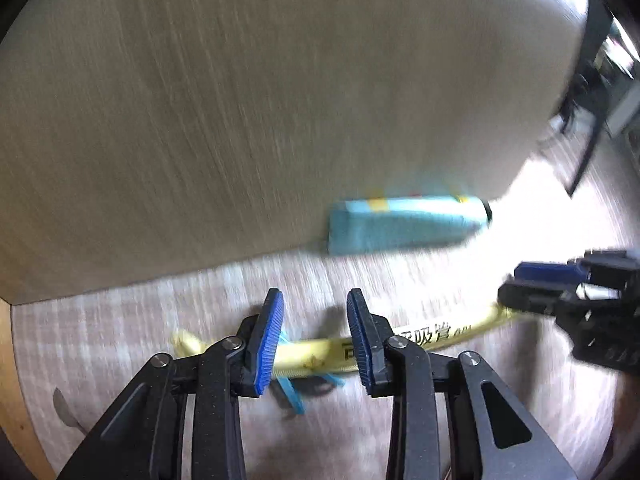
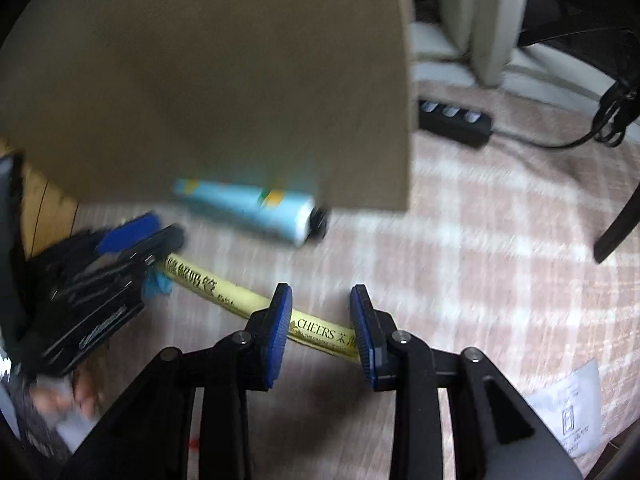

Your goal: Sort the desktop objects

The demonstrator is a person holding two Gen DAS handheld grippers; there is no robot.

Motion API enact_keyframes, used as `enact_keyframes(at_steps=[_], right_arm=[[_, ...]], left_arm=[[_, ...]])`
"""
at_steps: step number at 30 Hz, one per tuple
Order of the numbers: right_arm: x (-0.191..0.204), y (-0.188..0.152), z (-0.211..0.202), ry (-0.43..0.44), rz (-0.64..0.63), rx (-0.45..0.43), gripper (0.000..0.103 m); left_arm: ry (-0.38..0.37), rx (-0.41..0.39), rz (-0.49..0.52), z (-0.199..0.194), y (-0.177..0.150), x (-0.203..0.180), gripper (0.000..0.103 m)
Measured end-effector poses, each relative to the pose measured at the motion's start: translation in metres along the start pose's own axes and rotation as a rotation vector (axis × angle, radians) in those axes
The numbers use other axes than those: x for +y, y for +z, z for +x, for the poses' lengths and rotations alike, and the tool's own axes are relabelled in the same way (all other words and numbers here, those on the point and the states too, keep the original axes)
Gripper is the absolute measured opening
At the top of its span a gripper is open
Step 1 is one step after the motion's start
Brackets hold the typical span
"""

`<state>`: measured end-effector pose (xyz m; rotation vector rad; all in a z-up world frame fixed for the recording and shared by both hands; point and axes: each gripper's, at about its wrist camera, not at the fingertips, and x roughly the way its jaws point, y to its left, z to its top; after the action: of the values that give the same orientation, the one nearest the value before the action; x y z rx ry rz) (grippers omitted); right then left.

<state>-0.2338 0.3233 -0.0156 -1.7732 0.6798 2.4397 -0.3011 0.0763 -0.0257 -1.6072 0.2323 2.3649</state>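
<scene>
A long yellow straw packet (image 1: 312,354) with black print lies on the checked cloth; it also shows in the right wrist view (image 2: 320,330). My left gripper (image 1: 314,340) is open and straddles the packet's middle; in the right wrist view it (image 2: 156,248) stands over the packet's far end. My right gripper (image 2: 322,330) is open and straddles the packet near its other end; in the left wrist view it (image 1: 540,284) is at the right. A light blue tube (image 1: 404,224) with a black cap lies against a brown board; it also shows in the right wrist view (image 2: 256,210).
An upright brown board (image 2: 208,80) stands behind the tube. A blue clip (image 1: 290,394) lies under the packet. A black power strip (image 2: 454,122) with cable lies at the back right. A white sachet (image 2: 568,404) lies at the cloth's right edge.
</scene>
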Motion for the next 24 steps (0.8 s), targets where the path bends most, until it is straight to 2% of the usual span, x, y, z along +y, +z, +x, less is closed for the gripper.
enact_keyframes(at_steps=[4,6,11,15,16,18,22,24], right_arm=[[-0.006,0.006,-0.017,-0.056,0.034,-0.102,0.030],[-0.011,0.013,-0.016,-0.030,0.081,-0.105,0.030],[-0.017,0.022,-0.013,-0.032,0.109,-0.123,0.030],[-0.017,0.027,-0.006,0.001,0.122,-0.098,0.035],[-0.015,0.028,-0.003,0.001,0.119,-0.093,0.039],[-0.012,0.030,-0.001,0.004,0.113,-0.091,0.041],[-0.010,0.034,0.004,0.027,0.121,-0.082,0.041],[-0.008,0.035,0.007,0.050,0.122,-0.076,0.041]], left_arm=[[-0.007,-0.062,-0.077,-0.012,0.000,0.012,0.029],[-0.008,-0.106,-0.092,-0.016,0.006,0.012,0.029],[-0.007,-0.145,-0.053,-0.013,0.015,0.006,0.030],[0.010,-0.139,0.019,-0.002,0.020,-0.009,0.044],[0.007,-0.137,0.031,-0.001,0.021,-0.012,0.051],[-0.010,-0.137,0.056,0.003,0.021,-0.018,0.062],[-0.012,-0.145,0.086,0.006,0.020,-0.022,0.069],[-0.037,-0.147,0.076,0.006,0.020,-0.020,0.069]])
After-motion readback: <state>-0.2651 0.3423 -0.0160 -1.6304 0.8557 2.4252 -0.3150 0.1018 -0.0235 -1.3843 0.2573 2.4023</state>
